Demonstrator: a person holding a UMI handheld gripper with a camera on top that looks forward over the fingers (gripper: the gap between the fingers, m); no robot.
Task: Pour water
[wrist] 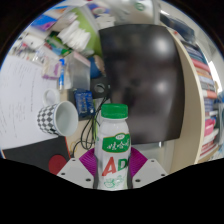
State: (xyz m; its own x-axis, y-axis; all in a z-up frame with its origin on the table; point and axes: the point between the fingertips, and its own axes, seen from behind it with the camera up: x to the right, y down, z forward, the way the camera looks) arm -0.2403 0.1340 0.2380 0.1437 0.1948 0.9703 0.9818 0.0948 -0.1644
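A small white bottle (pixel 113 150) with a green cap and green-and-red lettering stands upright between my fingers. My gripper (pixel 112 168) is shut on the bottle, its purple pads (pixel 87 163) pressing on both sides of the body. A white cup (pixel 59 117) with a black checkered band lies tipped on its side to the left, a little beyond the bottle, its mouth facing toward me. The bottle's base is hidden behind the gripper body.
The white table (pixel 40 140) carries a blue box (pixel 85 103) behind the cup. A large black chair back (pixel 145 85) stands beyond the bottle. Cluttered papers and boxes (pixel 70 40) fill the far left; shelves line the right.
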